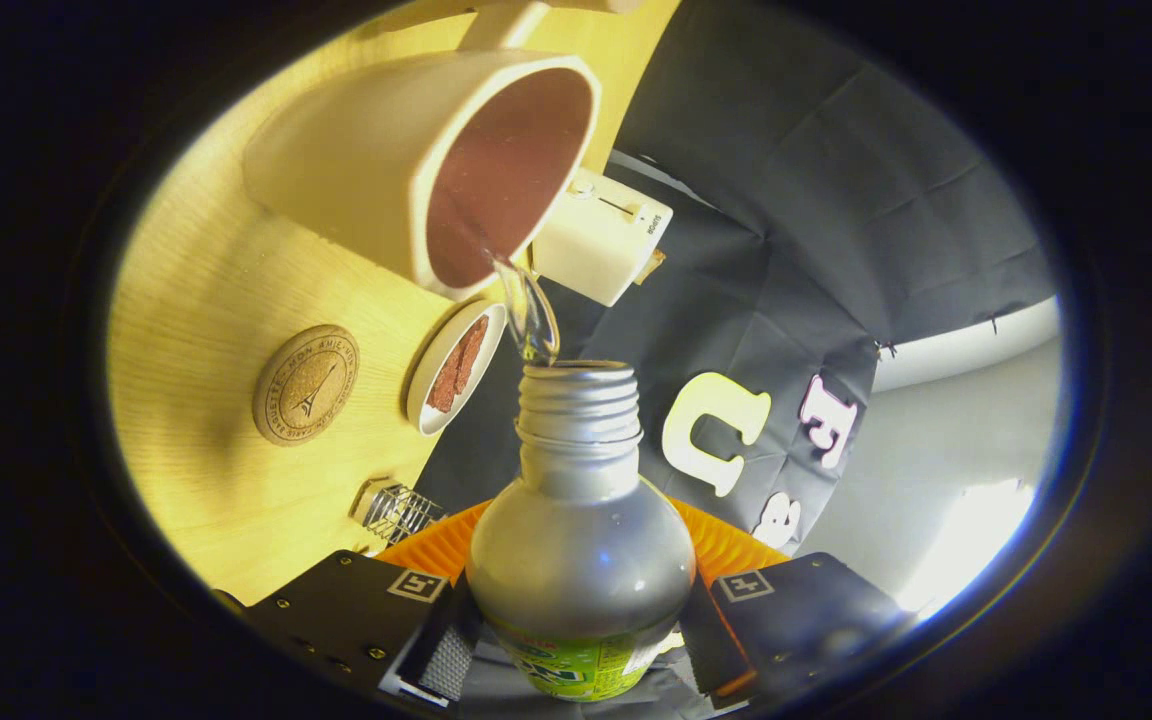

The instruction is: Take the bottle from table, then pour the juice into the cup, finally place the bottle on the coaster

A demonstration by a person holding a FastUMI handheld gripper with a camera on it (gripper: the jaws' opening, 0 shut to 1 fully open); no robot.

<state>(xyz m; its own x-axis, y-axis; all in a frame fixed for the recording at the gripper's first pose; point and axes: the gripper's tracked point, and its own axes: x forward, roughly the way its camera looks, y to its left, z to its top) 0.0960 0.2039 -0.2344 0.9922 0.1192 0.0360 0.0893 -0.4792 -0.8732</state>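
The coaster (306,385), a round cork disc, lies flat on the wooden desk (196,300) with bare wood all around it. Just beside it sits a small white dish (456,367) near the desk's edge. Beyond both stands the cup (426,165), its open mouth facing the bottle. The bottle (581,530) is tipped, long axis running from the claw straight toward the cup, its uncapped threaded neck leading. A thin clear stream (528,315) arcs from the neck to the cup's rim; the cup's inside looks reddish-brown, though whether that is liquid or glaze is hard to tell. A white box (601,237) stands just past the cup at the desk's edge. The claw (576,615) is clenched on the bottle's body, one finger pressing each side.
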